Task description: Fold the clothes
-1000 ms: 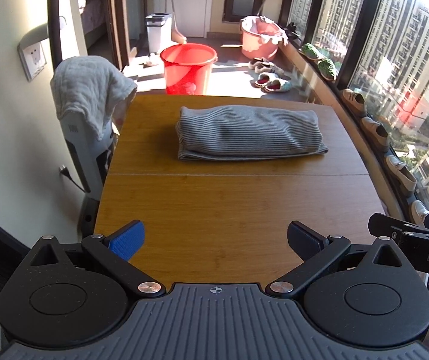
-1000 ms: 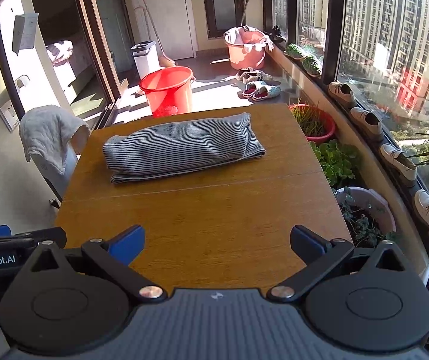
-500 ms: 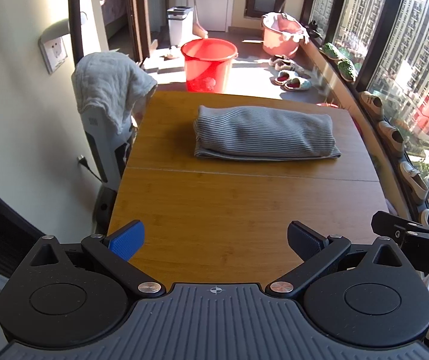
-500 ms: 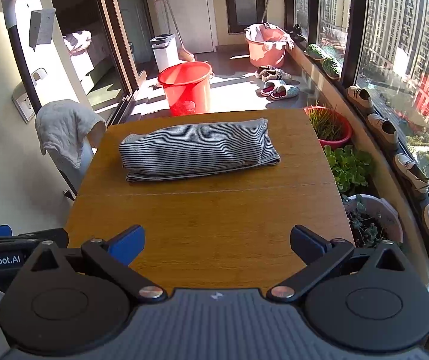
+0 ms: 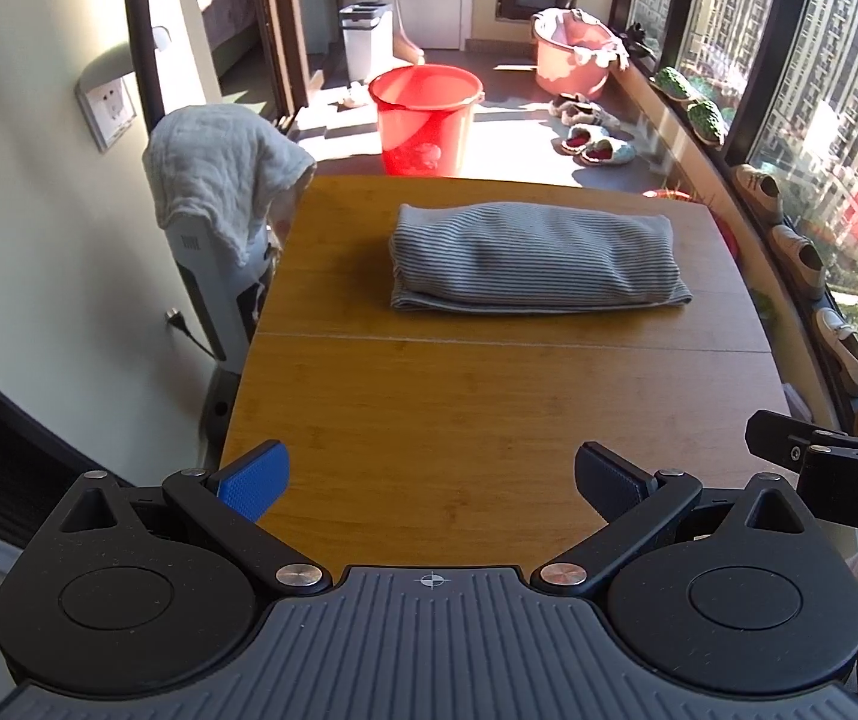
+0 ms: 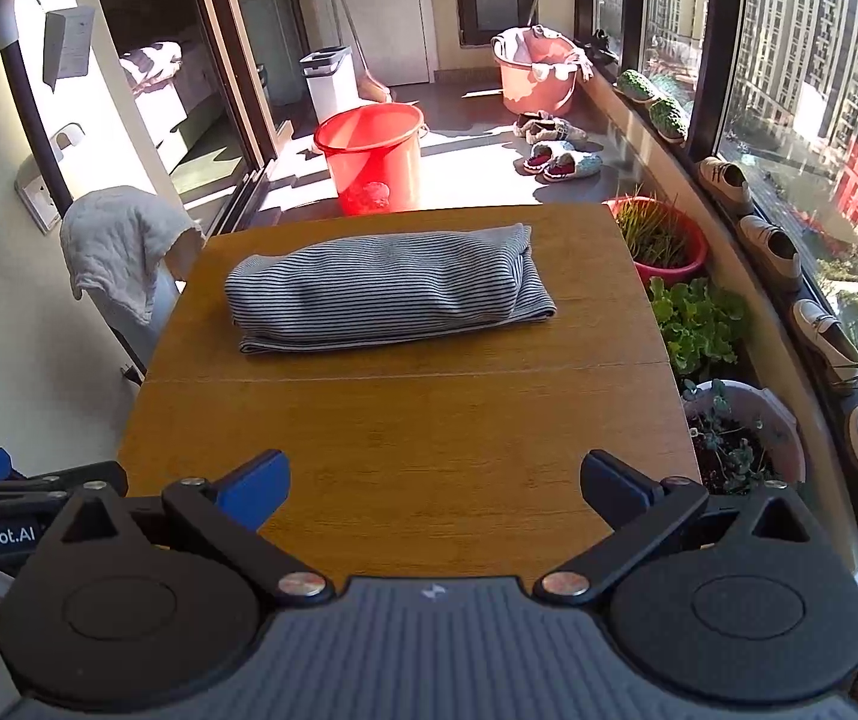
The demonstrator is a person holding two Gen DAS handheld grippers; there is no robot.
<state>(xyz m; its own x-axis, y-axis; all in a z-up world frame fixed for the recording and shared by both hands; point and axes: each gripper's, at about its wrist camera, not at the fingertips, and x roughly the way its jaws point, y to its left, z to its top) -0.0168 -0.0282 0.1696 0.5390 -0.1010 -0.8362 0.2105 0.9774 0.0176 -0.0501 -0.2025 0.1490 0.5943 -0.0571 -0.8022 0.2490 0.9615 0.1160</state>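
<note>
Now the folded striped garment (image 5: 534, 261) lies on the far half of the wooden table (image 5: 489, 414), beyond its seam. Both the left gripper (image 5: 429, 474) and right gripper (image 6: 432, 480) hover over the near edge, jaws spread wide, holding nothing, well apart from the cloth.

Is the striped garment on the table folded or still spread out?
Folded: the striped garment lies as a compact layered bundle, stacked edges showing along its near side.

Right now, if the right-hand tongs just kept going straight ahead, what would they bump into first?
Probably the folded striped garment. The right tongs stand open and empty above the near end of the wooden table, with bare wood between. How high they ride is unclear, so they might meet the tabletop first.
</note>
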